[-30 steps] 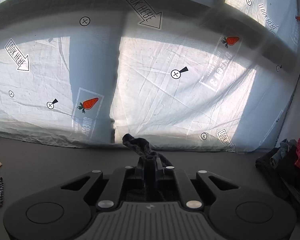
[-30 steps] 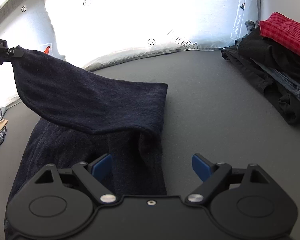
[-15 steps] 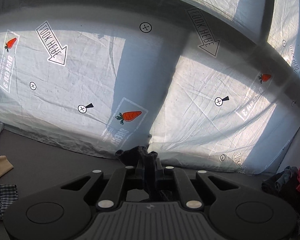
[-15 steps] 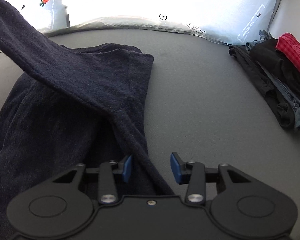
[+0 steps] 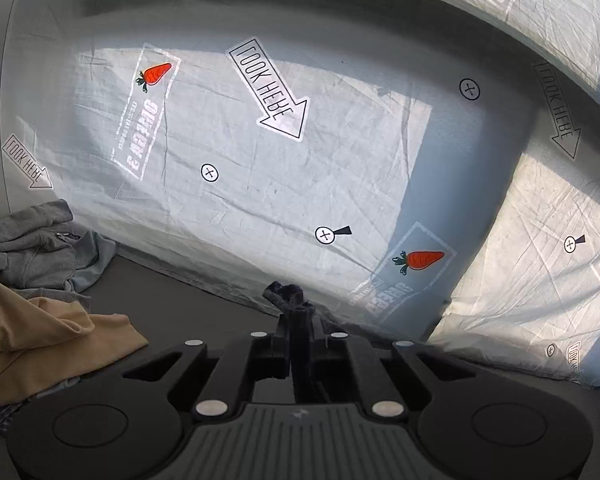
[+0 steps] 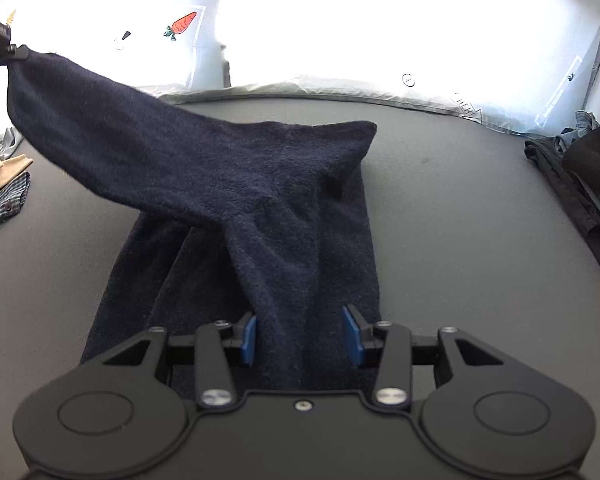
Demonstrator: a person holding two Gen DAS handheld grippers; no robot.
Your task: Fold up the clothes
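Note:
A dark navy knit garment [image 6: 220, 168] lies lengthwise on the grey tabletop [image 6: 460, 220]. One flap of it is lifted and stretched toward the upper left. My left gripper [image 6: 18, 52] is shut on that flap's corner; in the left wrist view a tuft of navy fabric [image 5: 286, 296] sticks out past the closed left gripper [image 5: 298, 320]. My right gripper [image 6: 300, 334] hovers low over the garment's near end. Its jaws are opening, and a raised ridge of fabric runs between the blue pads [image 6: 250, 334] without being pinched.
A grey hoodie [image 5: 28, 248] and a tan garment [image 5: 40, 332] lie at the left, with a plaid piece [image 6: 4, 200] beside them. A dark pile of clothes with a red item [image 6: 580, 184] sits at the right edge. A white printed sheet [image 5: 260, 184] hangs behind the table.
The left gripper has carried the flap's corner leftward, pulling it taut across the garment. The right gripper's jaws narrowed around the fabric ridge, then widened again.

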